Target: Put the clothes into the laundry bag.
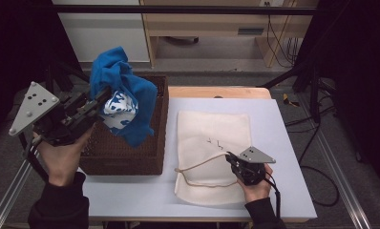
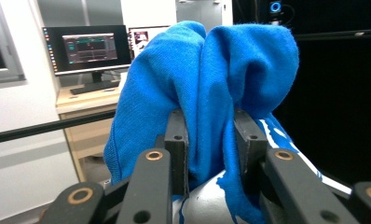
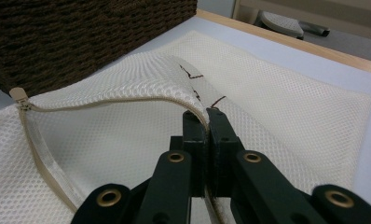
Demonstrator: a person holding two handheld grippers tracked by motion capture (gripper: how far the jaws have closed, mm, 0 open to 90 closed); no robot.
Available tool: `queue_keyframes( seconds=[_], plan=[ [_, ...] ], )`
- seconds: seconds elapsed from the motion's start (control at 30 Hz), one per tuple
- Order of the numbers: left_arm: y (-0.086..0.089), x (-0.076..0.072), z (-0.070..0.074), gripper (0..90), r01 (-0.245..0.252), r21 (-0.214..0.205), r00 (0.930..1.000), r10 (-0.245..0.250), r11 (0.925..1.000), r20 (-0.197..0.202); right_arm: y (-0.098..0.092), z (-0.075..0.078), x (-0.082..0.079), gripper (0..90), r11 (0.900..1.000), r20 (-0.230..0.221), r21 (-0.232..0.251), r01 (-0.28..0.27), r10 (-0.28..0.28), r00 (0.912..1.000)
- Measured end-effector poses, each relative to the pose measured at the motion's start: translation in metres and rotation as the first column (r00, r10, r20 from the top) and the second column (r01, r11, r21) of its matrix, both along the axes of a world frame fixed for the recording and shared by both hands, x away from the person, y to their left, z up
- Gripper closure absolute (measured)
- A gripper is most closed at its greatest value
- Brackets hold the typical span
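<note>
A: Since the mesh laundry bag [image 1: 212, 152] must be filled, why is its zipper edge [image 3: 127, 100] pinched flat between the closed jaws of the right gripper [image 1: 233, 160]?

B: So that the mouth is kept lifted and open, it seems, left of those jaws. The blue garment [image 1: 126, 95] is clamped in the left gripper [image 1: 100, 100], bunched between partly closed jaws and draped over their tips, held above the wicker basket [image 1: 126, 157] so it can be carried across.

A: Nothing has yet been put into the bag.
</note>
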State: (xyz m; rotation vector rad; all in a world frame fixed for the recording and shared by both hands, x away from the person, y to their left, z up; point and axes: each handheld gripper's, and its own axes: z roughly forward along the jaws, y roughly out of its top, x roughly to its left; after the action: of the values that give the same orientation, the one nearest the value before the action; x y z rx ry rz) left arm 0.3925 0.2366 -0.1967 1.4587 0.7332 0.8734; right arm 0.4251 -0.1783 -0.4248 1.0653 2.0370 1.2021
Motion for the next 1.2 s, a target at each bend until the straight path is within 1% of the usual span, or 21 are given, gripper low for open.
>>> queue_keyframes(
  seconds=[0.03, 0.13, 0.17, 0.2, 0.27, 0.3, 0.33, 0.47, 0.57, 0.7, 0.73, 0.77, 0.8, 0.9, 0.93, 1.0, 1.07, 1.2],
  plan=[
    [-0.001, -0.003, 0.0, 70.2, 0.015, -0.005, 0.9998, -0.015, 0.9999, -0.011, 0.0, 0.0, 0.0, 87.3, 1.0, -0.001, 0.0, 0.001, -0.001, 1.0],
    [-0.005, -0.011, 0.003, 70.2, 0.049, -0.01, 0.9988, -0.05, 0.9987, -0.006, 0.0, 0.0, 0.0, 87.3, 1.0, 0.0, -0.002, 0.0, 0.0, 1.0],
    [-0.01, -0.016, 0.004, 70.2, 0.065, -0.009, 0.9979, -0.065, 0.9979, -0.002, 0.001, 0.0, 0.0, 87.3, 1.0, 0.001, -0.001, 0.0, 0.0, 1.0],
    [-0.01, -0.016, 0.004, 70.2, 0.065, -0.009, 0.9979, -0.065, 0.9979, -0.002, 0.001, 0.0, 0.0, 87.3, 1.0, 0.001, -0.001, 0.0, 0.0, 1.0],
    [-0.015, -0.02, 0.005, 70.2, 0.093, -0.012, 0.9957, -0.093, 0.9956, -0.004, 0.001, 0.0, 0.0, 87.3, 1.0, 0.001, 0.0, -0.001, 0.001, 1.0],
    [-0.02, -0.025, 0.005, 70.1, 0.119, -0.009, 0.9929, -0.119, 0.9928, -0.001, 0.001, 0.0, 0.0, 87.3, 1.0, 0.001, 0.001, 0.0, 0.0, 1.0],
    [-0.02, -0.025, 0.005, 70.1, 0.119, -0.009, 0.9929, -0.119, 0.9928, -0.001, 0.001, 0.0, 0.0, 87.3, 1.0, 0.001, 0.001, 0.0, 0.0, 1.0],
    [-0.035, -0.031, 0.002, 70.1, 0.165, -0.002, 0.9864, -0.165, 0.9864, -0.002, 0.001, 0.0, 0.001, 87.3, 1.0, -0.001, 0.003, 0.001, -0.001, 1.0],
    [-0.049, -0.038, -0.003, 70.1, 0.22, -0.005, 0.9754, -0.22, 0.9755, -0.009, 0.002, -0.001, 0.003, 87.3, 1.0, -0.005, 0.003, 0.002, -0.002, 1.0],
    [-0.067, -0.046, -0.01, 70.1, 0.289, -0.013, 0.957, -0.289, 0.9572, -0.022, 0.001, -0.001, 0.004, 87.3, 1.0, -0.005, 0.005, 0.005, -0.005, 1.0],
    [-0.071, -0.047, -0.012, 70.0, 0.296, -0.002, 0.9551, -0.296, 0.9552, -0.014, 0.001, -0.001, 0.004, 87.3, 0.9999, -0.008, 0.009, 0.007, -0.007, 0.9999],
    [-0.075, -0.049, -0.015, 70.0, 0.314, -0.002, 0.9492, -0.314, 0.9495, -0.025, 0.0, -0.001, 0.005, 87.4, 0.9999, -0.008, 0.012, 0.009, -0.009, 0.9999],
    [-0.079, -0.05, -0.018, 70.0, 0.327, 0.003, 0.9448, -0.326, 0.9452, -0.029, 0.0, -0.001, 0.005, 87.4, 0.9999, -0.008, 0.012, 0.009, -0.009, 0.9999],
    [-0.092, -0.051, -0.03, 70.0, 0.351, 0.016, 0.9359, -0.35, 0.9364, -0.043, 0.0, -0.001, 0.005, 87.3, 0.9998, -0.012, 0.015, 0.009, -0.009, 0.9999],
    [-0.096, -0.051, -0.035, 70.0, 0.357, 0.02, 0.9331, -0.356, 0.9338, -0.051, 0.0, -0.001, 0.005, 87.3, 0.9998, -0.011, 0.015, 0.009, -0.008, 0.9999],
    [-0.103, -0.049, -0.046, 70.0, 0.38, 0.015, 0.9226, -0.378, 0.9247, -0.076, -0.001, -0.001, 0.005, 87.4, 0.9998, -0.011, 0.017, 0.009, -0.009, 0.9999],
    [-0.11, -0.047, -0.057, 70.0, 0.393, 0.021, 0.9158, -0.389, 0.9194, -0.1, -0.001, -0.001, 0.005, 87.4, 0.9998, -0.012, 0.019, 0.009, -0.009, 0.9999],
    [-0.124, -0.042, -0.079, 70.0, 0.423, 0.025, 0.8974, -0.414, 0.906, -0.152, -0.001, -0.001, 0.005, 87.4, 0.9997, -0.012, 0.022, 0.006, -0.006, 0.9999]
  ],
)
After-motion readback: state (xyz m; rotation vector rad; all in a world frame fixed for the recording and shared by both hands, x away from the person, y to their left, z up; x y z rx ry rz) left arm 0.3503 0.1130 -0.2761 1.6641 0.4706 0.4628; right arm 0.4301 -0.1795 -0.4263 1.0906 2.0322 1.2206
